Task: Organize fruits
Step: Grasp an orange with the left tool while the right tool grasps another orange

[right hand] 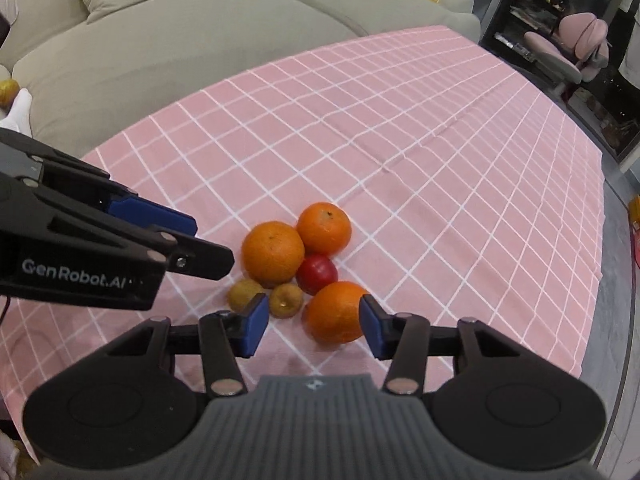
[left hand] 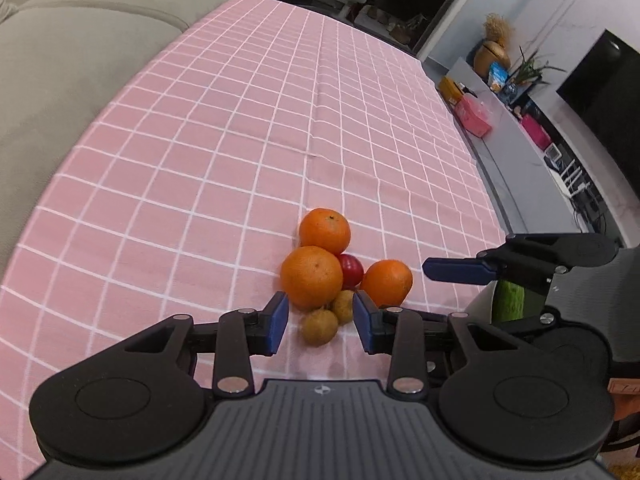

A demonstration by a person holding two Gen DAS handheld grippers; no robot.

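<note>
Closest to the left wrist camera, the left gripper point(left hand: 320, 322) has its jaws apart, framing two small brown fruits point(left hand: 320, 326) that sit at the near edge of a tight cluster on the pink checked tabletop point(left hand: 200, 160); nothing is clamped, and the blue pads look close to the fruit without clearly touching. From the right wrist camera, the right gripper point(right hand: 314, 330) also has its jaws apart and empty, one pad just beside the nearest orange point(right hand: 334, 312) and the other near the brown pair. Behind these lie a small red fruit point(right hand: 317, 273) wedged in the middle, then a large orange point(right hand: 273, 253) and a farther orange point(right hand: 324, 229), all touching or nearly so. A green object point(left hand: 508, 300) shows behind the right gripper in the left view, largely hidden, so what it is cannot be told. Beyond the cloth sit a grey sofa point(right hand: 160, 40) and a pink chair point(right hand: 568, 48). No bowl or tray shows, so where the fruits should go is unclear. The likely trouble is the crowding: closing on one round fruit could nudge its neighbours and set them rolling across the cloth, perhaps off the edge. With both grippers converging on the same small cluster, their fingers could also knock together, and a pinch off-centre on a brown fruit may squirt it out sideways.
</note>
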